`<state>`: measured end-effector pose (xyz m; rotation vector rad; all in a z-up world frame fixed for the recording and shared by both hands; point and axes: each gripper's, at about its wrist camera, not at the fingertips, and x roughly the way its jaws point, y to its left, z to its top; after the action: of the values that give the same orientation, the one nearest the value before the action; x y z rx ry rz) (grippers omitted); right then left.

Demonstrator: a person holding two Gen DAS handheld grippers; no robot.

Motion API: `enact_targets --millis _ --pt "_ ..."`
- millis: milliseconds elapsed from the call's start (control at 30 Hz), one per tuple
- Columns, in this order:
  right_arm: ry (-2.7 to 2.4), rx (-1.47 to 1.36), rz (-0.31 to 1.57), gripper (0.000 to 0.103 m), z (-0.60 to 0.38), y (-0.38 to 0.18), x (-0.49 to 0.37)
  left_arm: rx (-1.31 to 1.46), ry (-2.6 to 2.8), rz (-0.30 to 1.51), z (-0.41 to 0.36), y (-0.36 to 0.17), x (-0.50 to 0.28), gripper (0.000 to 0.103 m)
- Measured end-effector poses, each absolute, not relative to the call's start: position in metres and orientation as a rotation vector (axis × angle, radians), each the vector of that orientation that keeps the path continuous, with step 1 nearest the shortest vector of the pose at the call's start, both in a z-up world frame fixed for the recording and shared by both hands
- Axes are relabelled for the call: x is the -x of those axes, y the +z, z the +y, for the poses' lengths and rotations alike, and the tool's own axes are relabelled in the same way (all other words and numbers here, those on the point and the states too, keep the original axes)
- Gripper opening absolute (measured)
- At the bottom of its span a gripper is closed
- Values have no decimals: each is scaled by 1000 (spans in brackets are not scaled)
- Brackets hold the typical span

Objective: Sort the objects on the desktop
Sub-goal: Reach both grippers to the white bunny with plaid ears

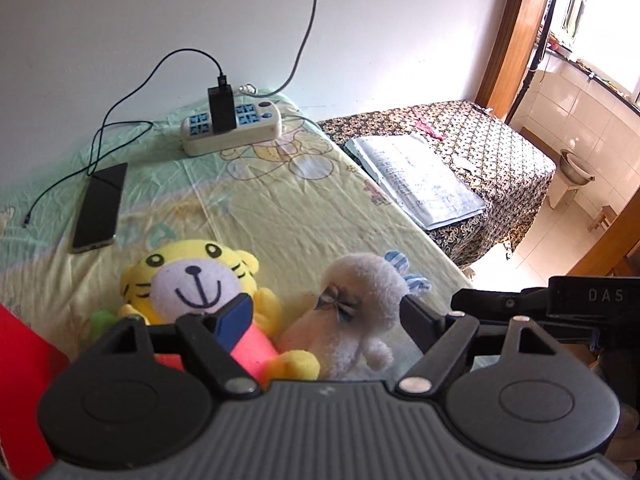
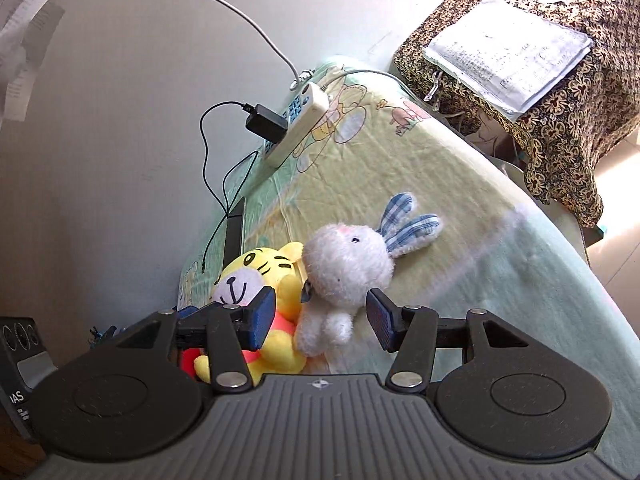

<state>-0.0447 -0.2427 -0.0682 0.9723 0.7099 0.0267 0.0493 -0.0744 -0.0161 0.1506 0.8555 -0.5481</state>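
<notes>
A yellow tiger plush [image 1: 188, 280] in a pink top and a white bunny plush [image 1: 360, 300] with blue checked ears lie side by side on the pale cartoon-print sheet [image 1: 280, 208]. My left gripper [image 1: 324, 320] is open just above them, one blue pad over the tiger's chest and the other finger right of the bunny. In the right wrist view, my right gripper [image 2: 322, 320] is open too. The bunny [image 2: 344, 264] has its small body between the pads, which do not press it. The tiger [image 2: 256, 276] lies against the left pad.
A dark phone [image 1: 100, 208] and a white power strip [image 1: 232, 128] with a black charger and cables lie further back near the wall. Papers [image 1: 416, 176] rest on a lower table with a patterned cloth [image 1: 500, 148]. A red object [image 1: 20, 380] sits at the left edge.
</notes>
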Motion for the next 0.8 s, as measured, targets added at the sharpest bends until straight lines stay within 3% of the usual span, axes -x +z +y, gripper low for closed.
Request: enact_targets --millis 367,633,800 --pt "-10 -1187 742 57 -281 -100 29 -37 -554 1037 -97 -69 -107 77" --pt "29 -1187 795 63 -277 -104 -3 99 -598 1113 -90 -89 -115 87" --pt "39 -1172 831 64 -274 -110 -21 70 -646 1138 -100 -93 -101 85"
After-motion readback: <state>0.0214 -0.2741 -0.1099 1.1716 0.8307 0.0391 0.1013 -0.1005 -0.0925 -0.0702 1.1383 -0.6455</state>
